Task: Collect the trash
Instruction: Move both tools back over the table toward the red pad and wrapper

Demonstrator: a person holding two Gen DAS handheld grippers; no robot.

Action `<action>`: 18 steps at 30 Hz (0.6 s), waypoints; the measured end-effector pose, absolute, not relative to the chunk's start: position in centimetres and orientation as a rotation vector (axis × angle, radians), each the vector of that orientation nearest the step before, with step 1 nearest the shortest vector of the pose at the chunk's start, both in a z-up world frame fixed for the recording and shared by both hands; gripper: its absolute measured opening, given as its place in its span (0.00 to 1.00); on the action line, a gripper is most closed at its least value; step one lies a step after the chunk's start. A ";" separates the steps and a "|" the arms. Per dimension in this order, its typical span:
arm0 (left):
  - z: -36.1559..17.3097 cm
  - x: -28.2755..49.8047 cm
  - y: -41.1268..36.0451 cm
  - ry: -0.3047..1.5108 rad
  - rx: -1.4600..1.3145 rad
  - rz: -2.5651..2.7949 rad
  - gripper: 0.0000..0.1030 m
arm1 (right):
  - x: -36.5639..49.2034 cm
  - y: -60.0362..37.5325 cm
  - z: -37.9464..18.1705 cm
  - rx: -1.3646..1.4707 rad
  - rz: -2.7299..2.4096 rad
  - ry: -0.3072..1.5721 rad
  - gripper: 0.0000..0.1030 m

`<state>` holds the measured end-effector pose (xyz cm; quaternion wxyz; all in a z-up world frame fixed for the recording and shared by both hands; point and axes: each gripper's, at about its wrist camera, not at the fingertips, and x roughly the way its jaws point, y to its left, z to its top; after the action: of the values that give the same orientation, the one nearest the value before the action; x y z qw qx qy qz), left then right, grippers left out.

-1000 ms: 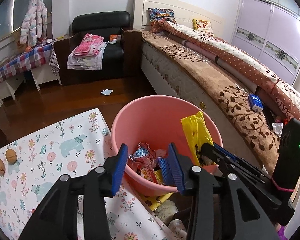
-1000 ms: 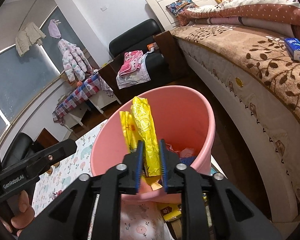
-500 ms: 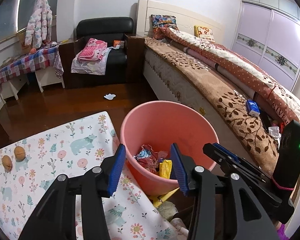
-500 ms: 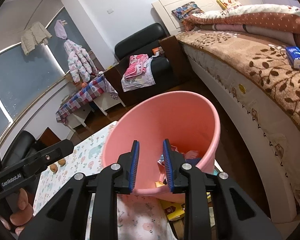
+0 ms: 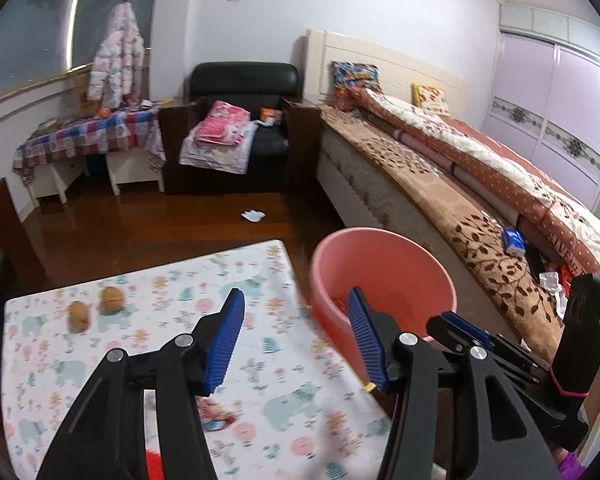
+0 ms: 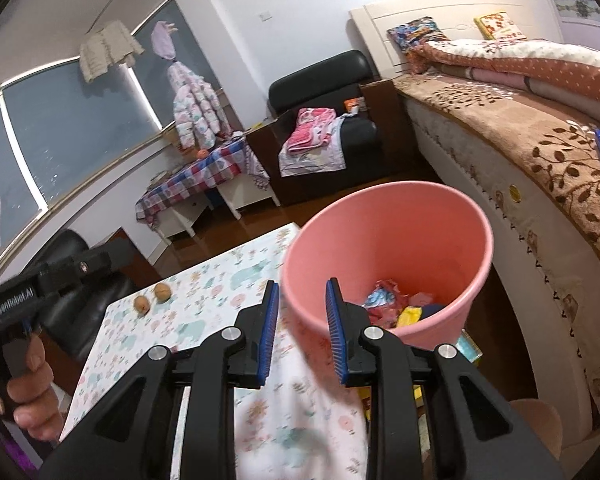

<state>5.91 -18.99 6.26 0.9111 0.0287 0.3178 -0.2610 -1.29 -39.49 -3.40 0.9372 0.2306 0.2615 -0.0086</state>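
A pink bucket (image 5: pixel 384 276) stands beside the table's right edge; in the right wrist view (image 6: pixel 388 248) it holds colourful wrappers (image 6: pixel 384 300) and a yellow wrapper (image 6: pixel 410 316). My left gripper (image 5: pixel 296 320) is open and empty above the table with the floral cloth (image 5: pixel 148 320). A small pink wrapper (image 5: pixel 218 416) lies on the cloth under its left finger. My right gripper (image 6: pixel 302 308) is open and empty, at the bucket's near rim.
Two walnuts (image 5: pixel 96 306) lie on the cloth at the left. A bed (image 5: pixel 460 184) runs along the right, with a blue packet (image 5: pixel 514 240) on it. A black armchair (image 5: pixel 240 128) with clothes and a checked side table (image 5: pixel 88 140) stand at the back. White litter (image 5: pixel 253 215) lies on the floor.
My right gripper opened and let the yellow wrapper fall into the bucket. Both grippers drew back and left, away from the bucket; the left jaws opened wider.
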 end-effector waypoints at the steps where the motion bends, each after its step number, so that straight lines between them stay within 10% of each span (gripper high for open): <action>1: 6.5 5.8 -17.9 0.650 0.051 -0.522 0.52 | -1.3 -39.1 -3.3 0.469 -0.006 0.539 0.24; 18: 4.3 2.3 -4.8 0.713 0.023 -0.351 0.55 | -2.1 -31.4 -3.6 0.392 0.140 0.629 0.24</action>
<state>2.31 -4.77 4.26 0.9221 0.0110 0.3471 -0.1708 -2.14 -31.40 -3.64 0.9297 0.1915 0.3072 0.0683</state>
